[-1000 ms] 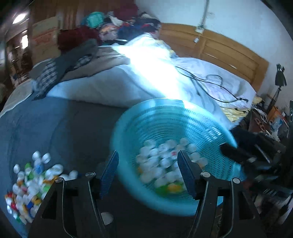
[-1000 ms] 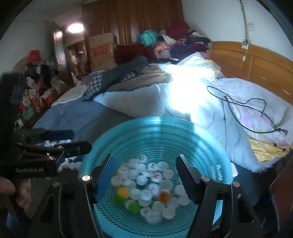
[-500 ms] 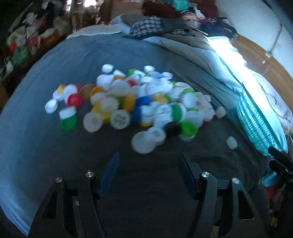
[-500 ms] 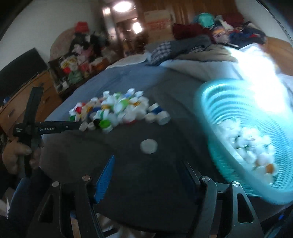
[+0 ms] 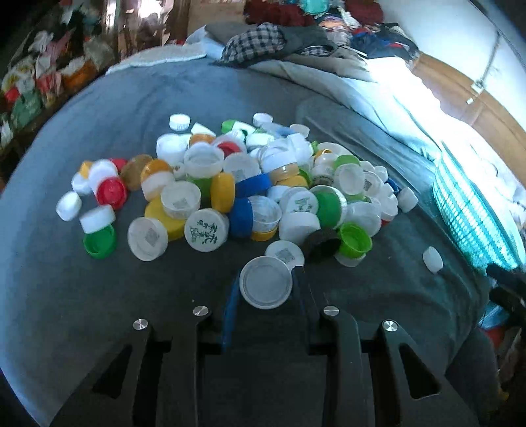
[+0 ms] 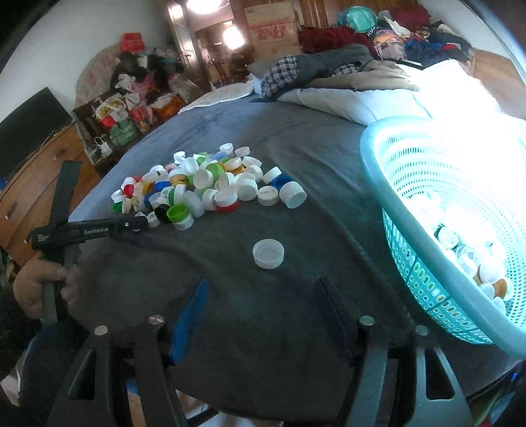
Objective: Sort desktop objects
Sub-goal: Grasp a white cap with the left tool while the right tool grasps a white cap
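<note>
Left wrist view first: we see the left gripper (image 5: 267, 290) clenched on a white bottle cap (image 5: 265, 287), round, smooth plastic, hollow side up, its jaws having just snapped in on it. It sits at the near edge of the heap of bottle caps (image 5: 230, 190) on the grey blanket (image 5: 98, 295), a soft matte cloth spread over the bed. The heap mixes white, yellow, green, blue, red and one black cap; several white ones carry small printed square codes, and one white cap (image 5: 206, 230) shows green characters we cannot read. A lone white cap (image 5: 432, 259) lies apart toward the blanket's right edge, near the teal basket (image 5: 470, 210), perforated plastic, glaring in sunlight.

Right wrist view now: our right gripper (image 6: 259, 315) hangs released, nothing between its jaws, which have just been narrowing a little; one finger (image 6: 189, 317) is ribbed blue. Just beyond them a single white cap (image 6: 268, 253) rests open side up on the blanket. At the right edge the basket holds mostly white caps. At left a hand (image 6: 39, 285) grips the other tool, lettered "GenRobot.AI". A cardboard box (image 6: 273, 28) behind bears red print, unreadable.
</note>
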Motion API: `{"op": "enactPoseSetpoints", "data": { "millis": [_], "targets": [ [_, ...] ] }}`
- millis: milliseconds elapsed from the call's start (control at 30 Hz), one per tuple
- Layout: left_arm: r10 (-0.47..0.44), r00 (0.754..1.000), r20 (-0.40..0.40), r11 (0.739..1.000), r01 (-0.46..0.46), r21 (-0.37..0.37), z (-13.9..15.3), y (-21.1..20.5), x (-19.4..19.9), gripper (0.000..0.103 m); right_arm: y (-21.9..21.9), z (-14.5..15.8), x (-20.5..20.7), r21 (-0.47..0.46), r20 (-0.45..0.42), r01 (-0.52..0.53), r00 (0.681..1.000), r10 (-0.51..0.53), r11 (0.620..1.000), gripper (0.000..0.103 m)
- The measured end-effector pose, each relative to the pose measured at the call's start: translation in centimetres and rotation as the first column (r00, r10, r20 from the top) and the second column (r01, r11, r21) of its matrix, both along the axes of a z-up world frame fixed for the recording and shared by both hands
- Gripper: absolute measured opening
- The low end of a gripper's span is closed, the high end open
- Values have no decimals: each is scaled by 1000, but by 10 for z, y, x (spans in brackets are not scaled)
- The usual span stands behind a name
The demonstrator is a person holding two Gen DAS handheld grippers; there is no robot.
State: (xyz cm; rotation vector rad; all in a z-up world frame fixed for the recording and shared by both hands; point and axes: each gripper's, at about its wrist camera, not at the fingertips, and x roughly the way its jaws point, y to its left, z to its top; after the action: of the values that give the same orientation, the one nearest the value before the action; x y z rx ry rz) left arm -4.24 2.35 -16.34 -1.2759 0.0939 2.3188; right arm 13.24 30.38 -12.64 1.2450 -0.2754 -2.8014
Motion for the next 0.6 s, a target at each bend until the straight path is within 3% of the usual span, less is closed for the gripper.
{"op": "enactPoseSetpoints", "data": {
  "millis": [233,433,500,533,600],
  "targets": [
    [30,1000,-3,999,-30,20,13,-14,8,26,-14,-23,-41,25,30,-46,999,46,999,66],
    [32,999,-6,999,-32,37,23,-17,11,26,-9,-51,-72,36,80,4,997,-7,999,66],
    [27,1000,-6,999,-27,41,26,-15,13,26,-5,-63,-77,18,123,14,992,-16,1000,56],
    [26,1000,-9,999,-25,41,28,-14,15,26,-3,-64,-76,10,122,22,992,-23,1000,39],
    [18,1000,-16,999,-17,43,33,-11,19,26,-2,-55,-70,-9,106,28,994,-27,1000,34]
  ]
}}
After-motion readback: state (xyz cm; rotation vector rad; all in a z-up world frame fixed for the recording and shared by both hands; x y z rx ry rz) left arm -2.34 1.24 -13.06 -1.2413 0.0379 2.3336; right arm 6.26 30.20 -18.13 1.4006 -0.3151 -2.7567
